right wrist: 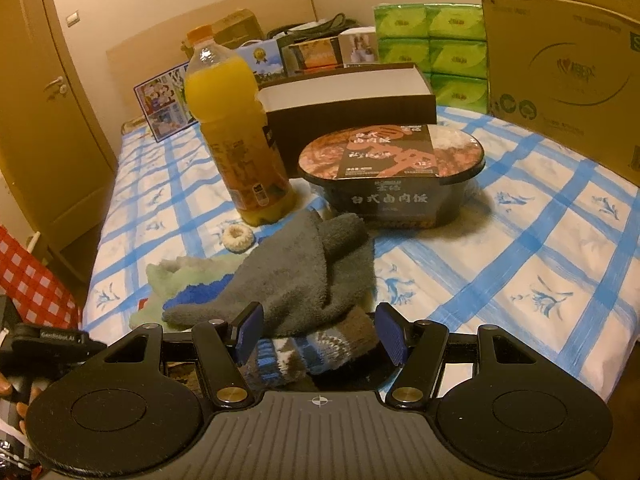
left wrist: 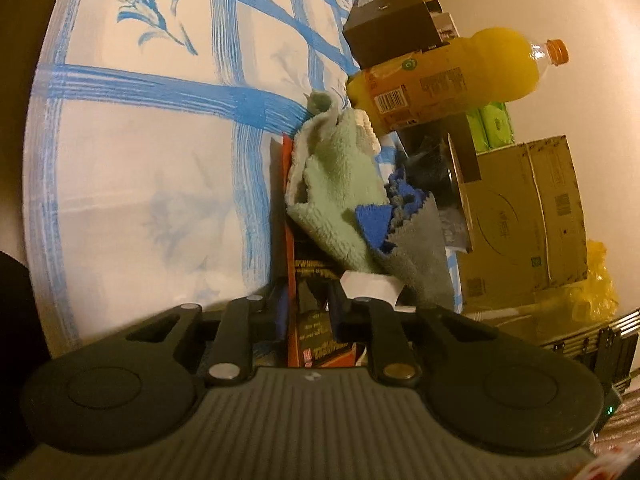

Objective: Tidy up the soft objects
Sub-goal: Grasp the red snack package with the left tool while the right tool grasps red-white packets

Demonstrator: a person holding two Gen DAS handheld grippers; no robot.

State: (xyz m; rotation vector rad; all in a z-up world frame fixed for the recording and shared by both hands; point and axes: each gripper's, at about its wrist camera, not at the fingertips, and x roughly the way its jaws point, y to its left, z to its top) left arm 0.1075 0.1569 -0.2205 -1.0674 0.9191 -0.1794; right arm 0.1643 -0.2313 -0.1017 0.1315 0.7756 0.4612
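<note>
On the blue-checked bed a grey fluffy cloth (right wrist: 296, 276) lies over a pale green cloth (right wrist: 180, 276) and a blue one (right wrist: 192, 294). A patterned knit sock (right wrist: 312, 354) lies between the open fingers of my right gripper (right wrist: 320, 334). A small cream scrunchie (right wrist: 237, 237) sits by the juice bottle. In the left wrist view the green cloth (left wrist: 336, 184), blue cloth (left wrist: 374, 220) and grey cloth (left wrist: 420, 252) are piled on an orange box (left wrist: 308, 280). My left gripper (left wrist: 308, 312) is shut on that box's edge.
An orange juice bottle (right wrist: 236, 132), a black instant-meal bowl (right wrist: 392, 172) and a dark flat box (right wrist: 348, 104) stand behind the cloths. Green tissue packs (right wrist: 436, 48) and a big cardboard box (right wrist: 560, 64) are at the right. A wardrobe (right wrist: 40, 120) stands left.
</note>
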